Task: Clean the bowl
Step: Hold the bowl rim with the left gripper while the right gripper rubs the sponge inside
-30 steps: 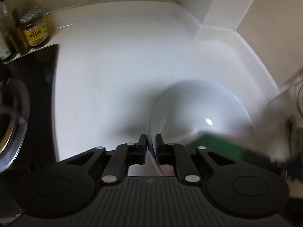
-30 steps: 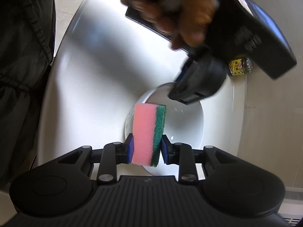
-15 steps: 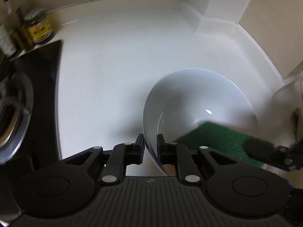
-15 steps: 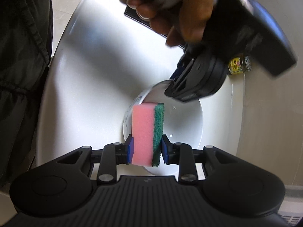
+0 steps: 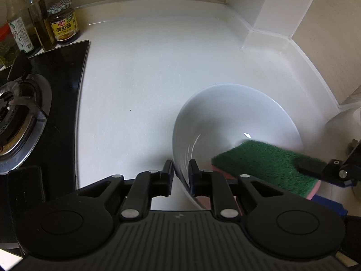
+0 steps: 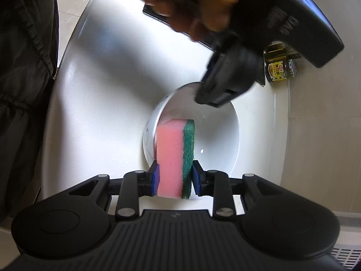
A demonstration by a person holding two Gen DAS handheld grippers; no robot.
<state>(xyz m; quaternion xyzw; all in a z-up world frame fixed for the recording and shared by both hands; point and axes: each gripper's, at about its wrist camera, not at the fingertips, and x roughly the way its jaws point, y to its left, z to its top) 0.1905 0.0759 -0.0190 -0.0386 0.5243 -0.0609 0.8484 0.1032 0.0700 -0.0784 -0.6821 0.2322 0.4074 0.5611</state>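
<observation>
Bowl (image 5: pixel 237 117), one only, white and glossy with a small bright highlight on its inner wall, sits on the white countertop (image 5: pixel 144 85) just right of the black gas stove (image 5: pixel 45 103), its inside clean-looking and holding nothing but the end of a sponge. Faint dark line markings show on its outer wall in the right wrist view. The countertop runs back from the bowl to a raised white edge and beige wall. One stove burner (image 5: pixel 15 113) lies well to the left of the bowl. Two grippers are at work. The left gripper (image 5: pixel 181 176) straddles the bowl's near rim, one finger outside and one inside, and its jaws are opening, with gaps on either side of the rim. A person's hand (image 6: pixel 203 4), blurred, grips that tool above the bowl. The right gripper (image 6: pixel 174 178) is clamped on one sponge (image 6: pixel 174 155), pink foam with a green scouring face, whose far end reaches down into the bowl. Beyond the stove's far corner, well away from the bowl, stand two tall bottles (image 5: pixel 24 20) and one dark jar (image 5: pixel 64 23) with a yellow label and checked lid.
</observation>
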